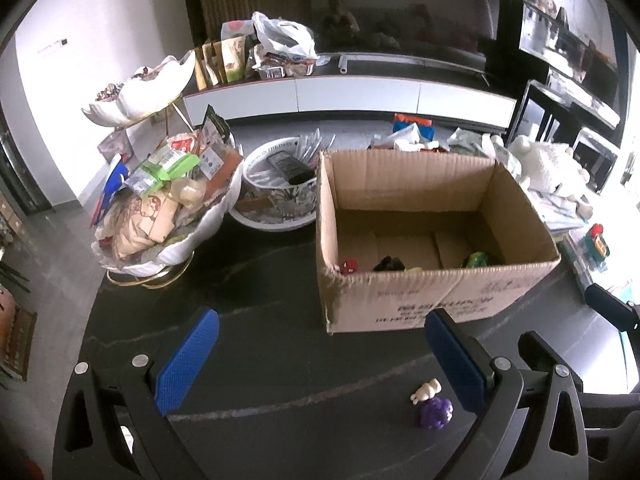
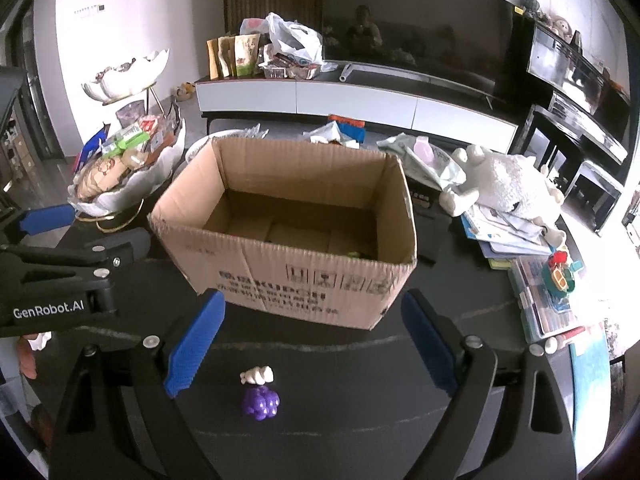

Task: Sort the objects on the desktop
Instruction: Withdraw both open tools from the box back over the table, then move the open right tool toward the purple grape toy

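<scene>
Both grippers, left gripper and right gripper, jaws apart, empty, near purple toy.

The dark table carries a cardboard box, 2 small toys and a snack bowl.

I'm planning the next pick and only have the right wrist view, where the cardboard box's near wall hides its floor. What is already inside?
Observer: The left wrist view shows three small toys on the floor of the box, along its near wall: a red toy, a dark toy and a green toy.
Operator: I see the left gripper only from the side. Is it holding anything?
Observer: No, the left gripper is open and empty.
Operator: What's in the bowl behind the box?
Observer: The white bowl holds a dark flat device, possibly a remote.
</scene>
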The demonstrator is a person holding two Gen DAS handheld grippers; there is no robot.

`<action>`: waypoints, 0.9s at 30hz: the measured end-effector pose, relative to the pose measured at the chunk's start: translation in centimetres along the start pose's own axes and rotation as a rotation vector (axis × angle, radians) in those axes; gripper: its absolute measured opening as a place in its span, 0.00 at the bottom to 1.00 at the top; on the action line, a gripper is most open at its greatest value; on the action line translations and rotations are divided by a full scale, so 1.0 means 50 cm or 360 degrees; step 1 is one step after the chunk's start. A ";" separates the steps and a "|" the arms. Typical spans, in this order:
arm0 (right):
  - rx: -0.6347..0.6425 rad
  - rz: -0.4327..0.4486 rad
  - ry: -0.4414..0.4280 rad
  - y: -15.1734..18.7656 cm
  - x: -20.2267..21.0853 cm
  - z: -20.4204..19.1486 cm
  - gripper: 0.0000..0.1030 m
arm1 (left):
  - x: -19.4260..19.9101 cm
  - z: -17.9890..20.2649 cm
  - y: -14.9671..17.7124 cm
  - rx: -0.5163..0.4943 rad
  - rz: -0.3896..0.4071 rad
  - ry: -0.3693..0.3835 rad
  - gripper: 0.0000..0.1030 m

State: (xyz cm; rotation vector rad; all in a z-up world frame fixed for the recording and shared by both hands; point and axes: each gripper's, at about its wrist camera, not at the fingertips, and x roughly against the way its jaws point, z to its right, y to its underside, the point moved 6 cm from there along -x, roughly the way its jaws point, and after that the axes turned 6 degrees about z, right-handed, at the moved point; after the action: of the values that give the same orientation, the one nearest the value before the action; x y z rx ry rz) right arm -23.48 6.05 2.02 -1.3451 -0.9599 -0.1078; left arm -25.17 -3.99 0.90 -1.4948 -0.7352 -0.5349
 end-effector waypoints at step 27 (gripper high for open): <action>-0.0047 -0.0151 -0.0004 0.111 0.003 0.001 0.85 | -0.001 0.024 0.111 -0.0024 -0.0127 0.0052 0.99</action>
State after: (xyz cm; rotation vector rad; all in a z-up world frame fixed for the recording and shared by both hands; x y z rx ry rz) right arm -20.20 7.71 -2.15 -1.3273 -1.0276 -0.1932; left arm -21.32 -2.66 -3.06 -1.4719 -0.7693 -0.6249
